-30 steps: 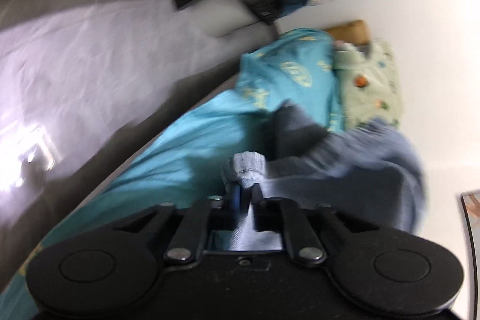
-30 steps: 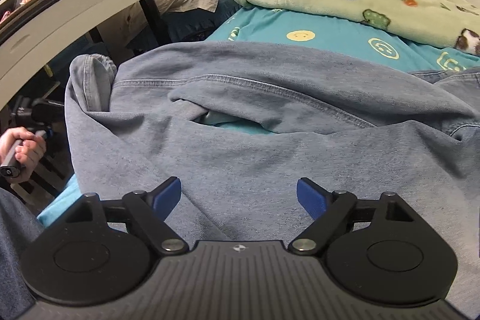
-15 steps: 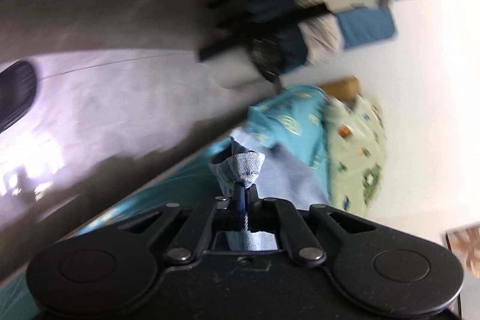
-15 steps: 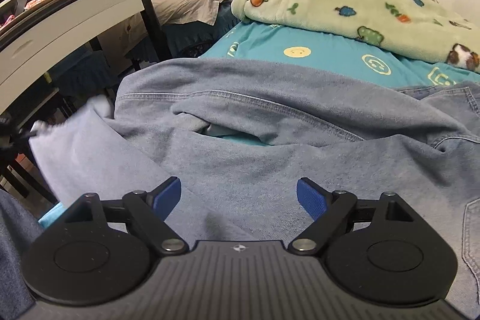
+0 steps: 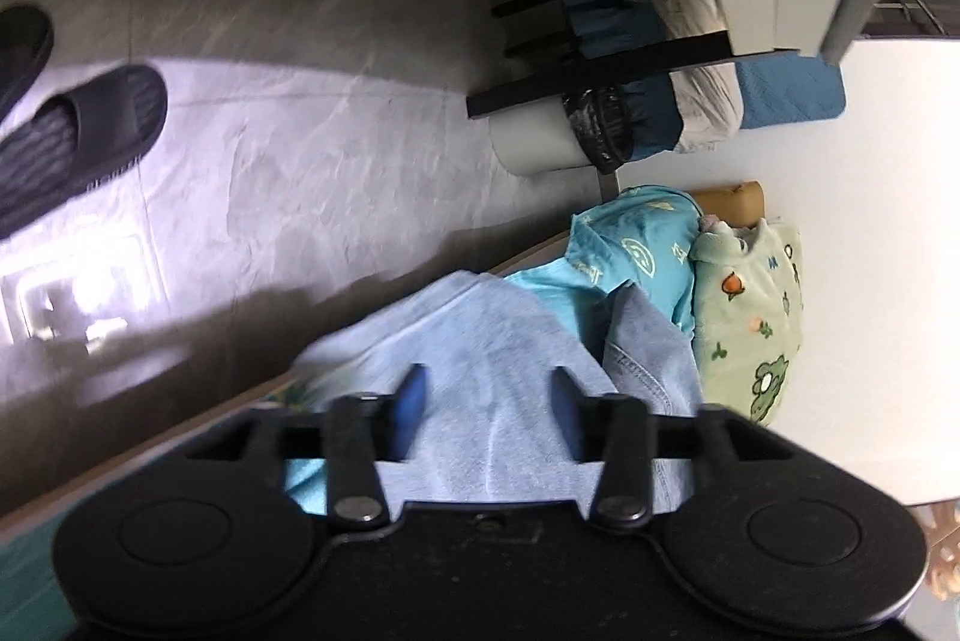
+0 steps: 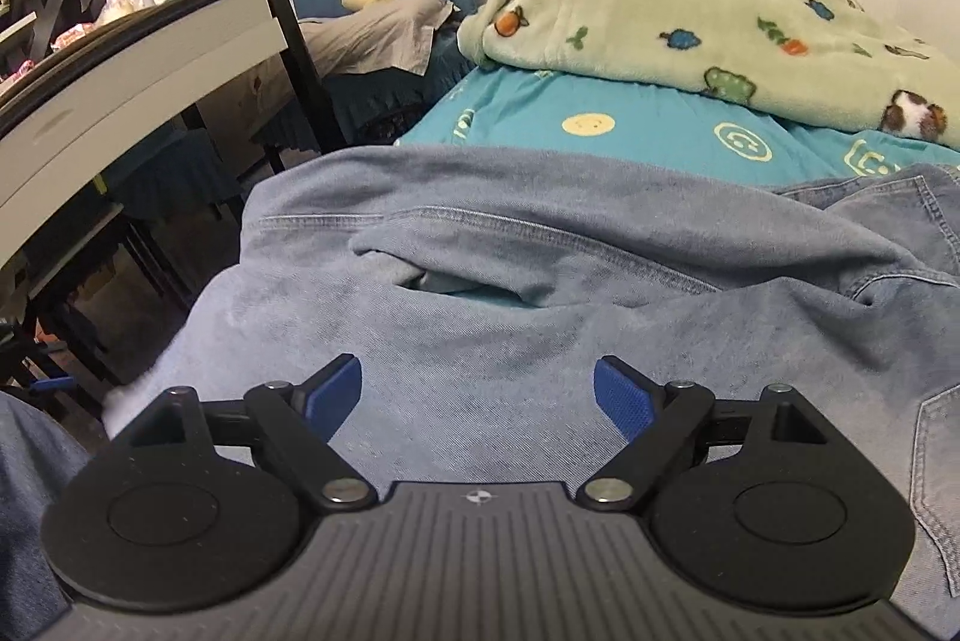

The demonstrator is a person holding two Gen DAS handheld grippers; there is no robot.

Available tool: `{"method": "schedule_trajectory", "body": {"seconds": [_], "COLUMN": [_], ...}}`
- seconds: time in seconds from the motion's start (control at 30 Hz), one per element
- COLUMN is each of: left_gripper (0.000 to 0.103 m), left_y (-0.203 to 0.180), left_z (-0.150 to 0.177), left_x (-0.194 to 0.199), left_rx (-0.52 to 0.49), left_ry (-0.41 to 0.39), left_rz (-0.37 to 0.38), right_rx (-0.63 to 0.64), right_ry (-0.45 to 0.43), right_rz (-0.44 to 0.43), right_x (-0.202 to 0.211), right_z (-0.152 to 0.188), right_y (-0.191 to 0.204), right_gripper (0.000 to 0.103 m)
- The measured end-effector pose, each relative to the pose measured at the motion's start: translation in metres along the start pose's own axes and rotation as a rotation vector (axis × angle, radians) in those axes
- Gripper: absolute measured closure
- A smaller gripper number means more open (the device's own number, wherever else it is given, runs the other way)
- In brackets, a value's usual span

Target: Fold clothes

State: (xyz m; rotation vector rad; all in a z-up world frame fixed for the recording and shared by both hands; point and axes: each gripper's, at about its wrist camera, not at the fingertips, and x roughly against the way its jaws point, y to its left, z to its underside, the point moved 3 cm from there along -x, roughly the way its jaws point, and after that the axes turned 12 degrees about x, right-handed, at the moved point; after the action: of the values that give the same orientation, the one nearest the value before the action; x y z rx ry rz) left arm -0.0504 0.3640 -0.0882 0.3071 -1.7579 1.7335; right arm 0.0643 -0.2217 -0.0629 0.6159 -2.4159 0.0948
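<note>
A light blue denim garment [image 6: 540,293] lies spread across the teal bed sheet [image 6: 648,131], its left part draped over the bed's side. My left gripper [image 5: 486,395] hovers at that side over the draped denim [image 5: 480,341]; its jaws are opening, and the cloth lies under them, free of the blue pads. My right gripper [image 6: 477,389] stands open just above the garment's near part with nothing between its fingers. A seam and a gaping fold [image 6: 468,287] cross the garment's middle.
A green patterned blanket [image 6: 690,11] is heaped at the bed's far end. A dark chair with blue cushions and grey cloth [image 6: 384,23] stands past the bed's left corner, beside a white table [image 6: 138,59]. A foot in a black slipper [image 5: 78,137] is on the grey floor.
The left gripper, shut on a denim edge, swung out over the bed's side and then opened, letting the cloth drop flat. The right gripper stayed open and nearly still.
</note>
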Motion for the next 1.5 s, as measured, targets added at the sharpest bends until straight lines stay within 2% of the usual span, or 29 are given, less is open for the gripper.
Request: {"method": "schedule_trajectory", "body": {"seconds": [0.07, 0.2, 0.4, 0.6, 0.77, 0.87, 0.9, 1.0, 1.1, 1.23, 1.33, 1.5], "left_gripper": [0.046, 0.045, 0.045, 0.044, 0.046, 0.048, 0.051, 0.081, 0.093, 0.094, 0.094, 0.094], "left_y": [-0.01, -0.036, -0.095, -0.148, -0.163, -0.166, -0.166, -0.171, -0.183, -0.214, -0.239, -0.252], "left_z": [0.003, 0.009, 0.031, 0.065, 0.089, 0.1, 0.104, 0.119, 0.137, 0.168, 0.201, 0.264], "left_x": [-0.004, -0.032, -0.097, -0.167, -0.222, -0.244, -0.249, -0.258, -0.26, -0.26, -0.259, -0.285], "left_rx": [-0.036, -0.108, -0.236, -0.409, -0.528, -0.612, -0.635, -0.709, -0.783, -0.839, -0.891, -0.993], "left_ry": [0.0, 0.034, 0.109, 0.15, 0.147, 0.105, 0.092, 0.052, 0.014, -0.023, -0.007, 0.087], "left_rz": [0.009, 0.018, -0.024, -0.112, -0.216, -0.266, -0.284, -0.315, -0.332, -0.287, -0.223, -0.192], "right_rx": [0.005, 0.014, 0.008, -0.024, -0.079, -0.099, -0.106, -0.126, -0.149, -0.181, -0.213, -0.225], "right_ry": [-0.001, 0.0, -0.004, -0.006, -0.01, -0.019, -0.025, -0.042, -0.05, -0.052, -0.055, -0.059], "right_rz": [-0.001, 0.0, 0.038, 0.081, 0.106, 0.108, 0.105, 0.098, 0.098, 0.11, 0.138, 0.221], "right_x": [-0.001, -0.004, -0.005, -0.014, -0.021, -0.023, -0.023, -0.023, -0.024, -0.024, -0.021, -0.011], "right_z": [-0.001, -0.002, -0.001, 0.0, 0.002, 0.003, 0.002, 0.001, 0.0, 0.0, -0.001, 0.0], "right_y": [0.001, 0.002, -0.004, -0.017, -0.035, -0.04, -0.042, -0.046, -0.051, -0.058, -0.064, -0.073], "right_gripper": [0.016, 0.016, 0.016, 0.016, 0.016, 0.016, 0.016, 0.016, 0.016, 0.016, 0.016, 0.015]}}
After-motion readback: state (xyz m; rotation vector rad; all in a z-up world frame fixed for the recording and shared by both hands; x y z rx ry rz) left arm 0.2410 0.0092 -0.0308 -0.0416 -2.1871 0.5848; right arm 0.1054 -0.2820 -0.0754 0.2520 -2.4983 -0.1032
